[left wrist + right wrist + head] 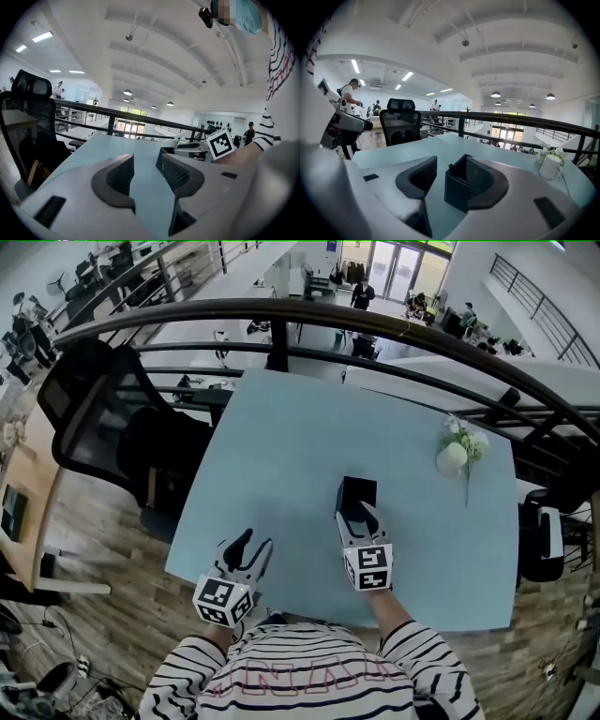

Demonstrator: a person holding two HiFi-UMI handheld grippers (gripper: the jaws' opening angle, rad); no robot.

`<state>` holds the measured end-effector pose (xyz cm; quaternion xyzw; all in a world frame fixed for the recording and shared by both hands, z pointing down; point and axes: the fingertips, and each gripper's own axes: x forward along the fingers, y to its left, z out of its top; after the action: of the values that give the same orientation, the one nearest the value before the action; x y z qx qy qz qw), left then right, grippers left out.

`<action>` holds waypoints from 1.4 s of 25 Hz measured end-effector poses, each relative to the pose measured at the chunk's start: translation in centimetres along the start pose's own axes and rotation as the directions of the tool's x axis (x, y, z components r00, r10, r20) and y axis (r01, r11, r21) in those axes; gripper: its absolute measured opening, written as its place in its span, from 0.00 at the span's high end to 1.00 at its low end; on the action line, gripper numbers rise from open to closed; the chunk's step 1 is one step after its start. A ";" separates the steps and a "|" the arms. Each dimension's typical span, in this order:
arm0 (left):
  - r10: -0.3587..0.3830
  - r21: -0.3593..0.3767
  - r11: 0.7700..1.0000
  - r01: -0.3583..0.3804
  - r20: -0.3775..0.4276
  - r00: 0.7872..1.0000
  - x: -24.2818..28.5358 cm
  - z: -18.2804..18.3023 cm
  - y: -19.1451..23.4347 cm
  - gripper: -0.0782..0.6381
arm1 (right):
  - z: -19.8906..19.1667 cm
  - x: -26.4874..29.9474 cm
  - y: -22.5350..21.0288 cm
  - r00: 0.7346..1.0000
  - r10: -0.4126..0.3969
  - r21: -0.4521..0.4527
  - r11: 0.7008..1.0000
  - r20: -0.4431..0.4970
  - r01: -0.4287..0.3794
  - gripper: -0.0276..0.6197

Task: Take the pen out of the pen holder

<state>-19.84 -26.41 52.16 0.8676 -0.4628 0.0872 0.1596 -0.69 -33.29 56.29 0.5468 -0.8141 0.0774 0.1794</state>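
Observation:
A black square pen holder (358, 491) stands on the pale blue table (281, 437). In the right gripper view the holder (457, 190) sits between my jaws, close against the right one and apart from the left. A small dark tip, probably the pen (451, 167), pokes just above its near rim. My right gripper (359, 515) is open around the holder's near side. Near the table's front edge, my left gripper (256, 542) is open with only bare table between its fingers (117, 176). From there I see the holder's edge (161, 151) and the right gripper's marker cube (220, 143).
A white vase with flowers (453, 457) stands at the table's right, also in the right gripper view (550, 165). A black office chair (103, 418) is left of the table. A dark railing (375, 320) runs behind its far edge.

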 end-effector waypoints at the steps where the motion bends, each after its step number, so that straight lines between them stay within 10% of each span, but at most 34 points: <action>1: -0.002 0.001 1.000 0.002 -0.002 1.000 0.0 -0.1 0.2 0.66 | -0.1 0.4 0.2 1.000 0.000 0.000 1.000 -0.003 0.000 0.64; 35: 0.026 -0.001 1.000 -0.026 -0.018 1.000 -0.4 -0.3 1.4 0.66 | 0.3 2.2 -1.0 1.000 0.012 0.024 1.000 0.020 -0.013 0.87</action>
<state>-21.29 -26.70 52.62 0.8607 -0.4724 0.0970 0.1631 -0.64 -35.70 56.77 0.5445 -0.8184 0.0829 0.1642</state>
